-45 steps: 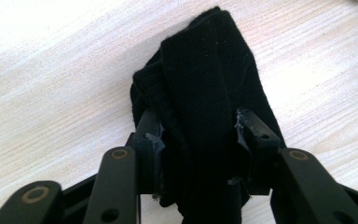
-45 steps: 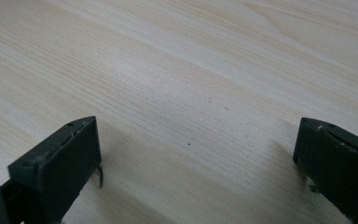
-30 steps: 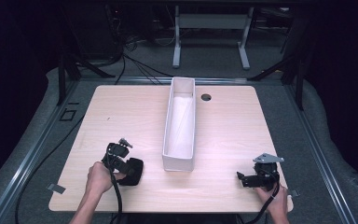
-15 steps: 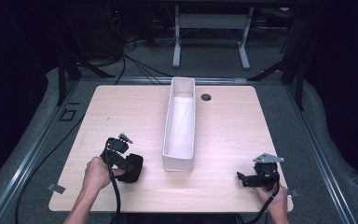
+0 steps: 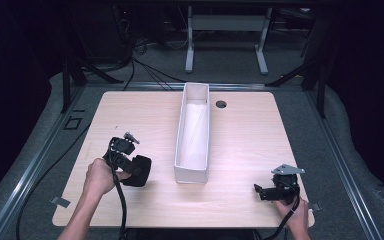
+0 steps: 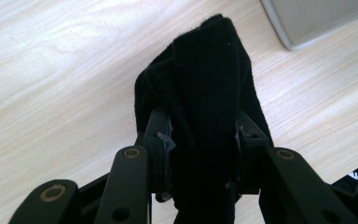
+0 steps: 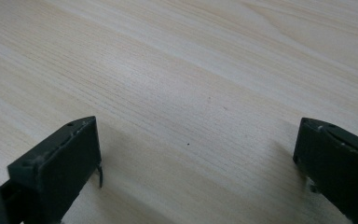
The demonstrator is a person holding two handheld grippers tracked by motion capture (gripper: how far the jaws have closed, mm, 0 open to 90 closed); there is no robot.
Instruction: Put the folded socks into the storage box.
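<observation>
Black knitted cloth, folded into a thick soft bundle [image 6: 205, 93], sits clamped between the two black jaws of the left hand-held gripper [image 6: 204, 140]; the pads press into it from both sides and the fabric bulges out past the fingertips. In the high view the same bundle [image 5: 139, 171] juts from the front of the left hand-held gripper [image 5: 130, 162], which a bare hand [image 5: 99, 176] grips from behind. In the left gripper view the pale wood-grain counter [image 6: 51, 70] lies beneath and beyond the cloth; whether the bundle's underside touches the counter cannot be told.

Ahead and to one side of the left hand-held gripper stands a long, narrow white open-topped box [image 5: 194, 135], near the cloth but apart from it; its grey corner [image 6: 317, 23] shows at the top of the left gripper view.

On the far side of that box, well apart from the cloth, the right hand-held gripper [image 5: 261, 191] lies low over the counter. Its jaws stand wide apart with nothing between them, just bare wood [image 7: 191, 93] below.
</observation>
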